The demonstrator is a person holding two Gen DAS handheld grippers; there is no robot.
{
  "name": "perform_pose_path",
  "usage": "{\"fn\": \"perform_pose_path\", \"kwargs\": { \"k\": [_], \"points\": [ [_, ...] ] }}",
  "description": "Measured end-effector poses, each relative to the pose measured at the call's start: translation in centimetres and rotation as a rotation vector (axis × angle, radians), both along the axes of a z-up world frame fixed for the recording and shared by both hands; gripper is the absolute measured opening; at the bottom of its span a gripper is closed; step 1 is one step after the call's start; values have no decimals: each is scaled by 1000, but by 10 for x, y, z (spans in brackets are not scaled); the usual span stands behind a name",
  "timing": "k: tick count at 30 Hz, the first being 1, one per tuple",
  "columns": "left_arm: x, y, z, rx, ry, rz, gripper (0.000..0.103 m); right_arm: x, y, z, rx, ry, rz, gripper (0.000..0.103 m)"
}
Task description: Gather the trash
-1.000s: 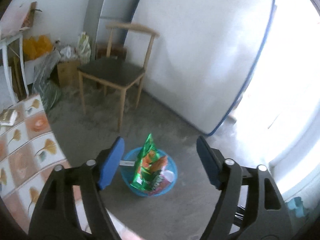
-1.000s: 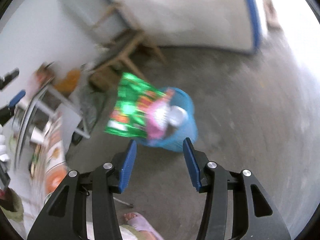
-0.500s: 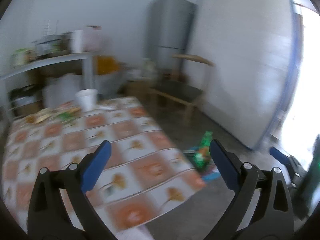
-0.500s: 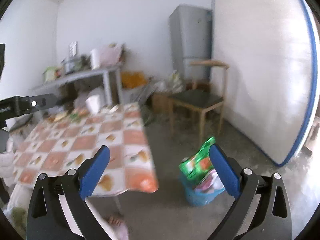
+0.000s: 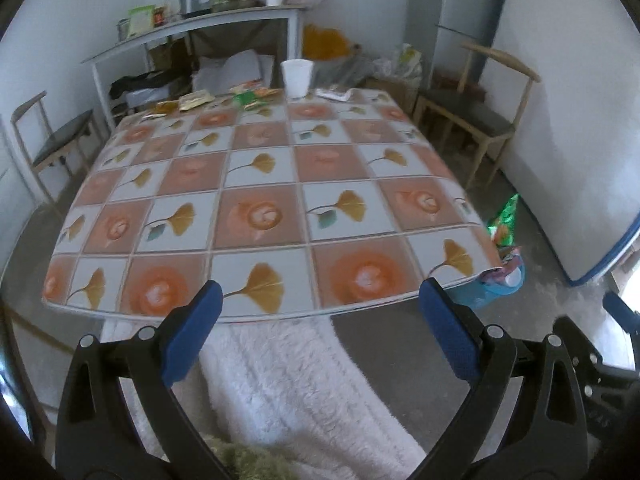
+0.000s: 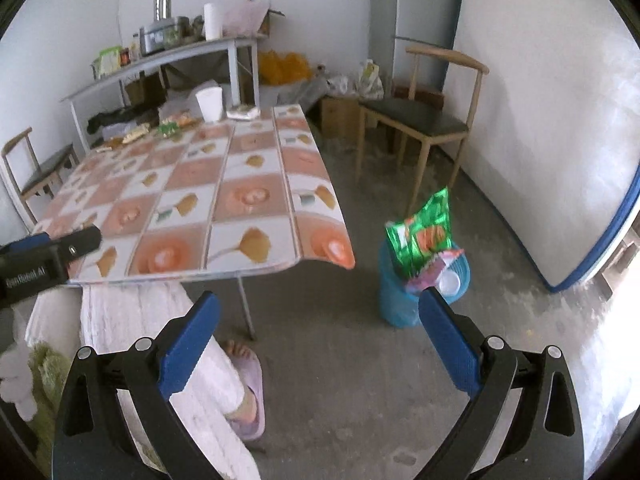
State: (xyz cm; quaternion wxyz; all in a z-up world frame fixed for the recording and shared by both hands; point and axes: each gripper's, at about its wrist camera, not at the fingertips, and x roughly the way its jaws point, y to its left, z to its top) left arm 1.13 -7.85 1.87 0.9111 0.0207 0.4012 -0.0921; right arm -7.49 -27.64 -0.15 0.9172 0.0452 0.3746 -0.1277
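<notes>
While both hand-held grippers, left (image 5: pixel 318 322) & right (image 6: pixel 318 328), have just spread wide w/ nothing between them, shiny green wrapper (image 6: pixel 422 232) sticks up from blue bin (image 6: pixel 394 300).

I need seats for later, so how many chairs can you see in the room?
2. One wooden chair stands past the table's far right corner by the white wall; another chair is at its far left. More may be hidden.
</notes>
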Motion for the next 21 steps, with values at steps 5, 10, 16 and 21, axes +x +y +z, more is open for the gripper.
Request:
{"fn": "perform_pose_path", "kwargs": {
  "k": [5,10,16,21],
  "points": [
    [-1,4,-2,22,-1,25,95,-1,-6,-5,3,28,-23,97],
    [3,4,-4,59,-7,31,95,3,-11,-7,4,38,-36,97],
    [6,-1,-4,129,-22,25,95,8,-15,-10,6,50,-41,97],
    [6,-3,0,141,-54,31,95,12,-17,-12,13,53,-49,97]
  ]
}}
